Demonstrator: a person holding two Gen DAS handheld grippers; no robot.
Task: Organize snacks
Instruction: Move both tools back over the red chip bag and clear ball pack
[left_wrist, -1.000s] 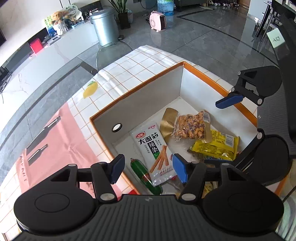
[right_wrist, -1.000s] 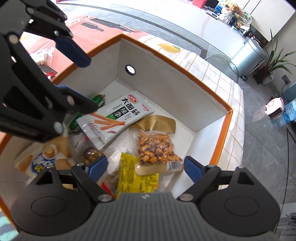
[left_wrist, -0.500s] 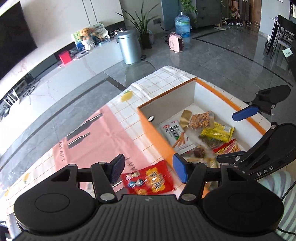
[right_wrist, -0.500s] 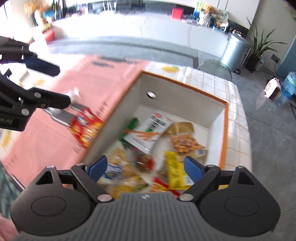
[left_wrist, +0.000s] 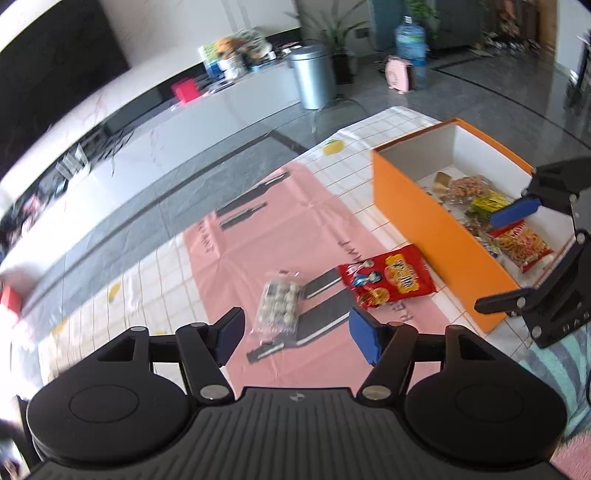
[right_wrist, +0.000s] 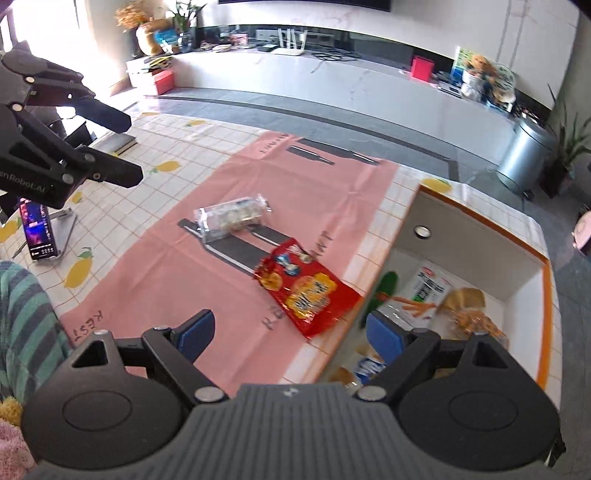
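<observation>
- While both my tools hang over the table, my left gripper (left_wrist: 295, 334) has just been opening its jaws; they stand wide with nothing between them.
- From that gripper, the clear pack of round sweets (left_wrist: 279, 304) lies on the pink mat (left_wrist: 258, 236) just ahead at about 12 o'clock, slightly left of centre.
- Beside it, the red snack bag (left_wrist: 386, 278) lies at about 1 o'clock, close to the orange box (left_wrist: 436, 229) without clearly touching its wall.
- My right gripper (right_wrist: 291, 334) is also spread wide and carries nothing.
- Seen from my right gripper, the red snack bag (right_wrist: 306, 286) sits at 12 o'clock just past the fingertips, and the clear pack (right_wrist: 232, 218) lies farther off at about 11 o'clock.
- At 2 o'clock the box (right_wrist: 480, 229) holds several packets, among them a white one with orange sticks (right_wrist: 424, 291) and a green one (right_wrist: 382, 291).
</observation>
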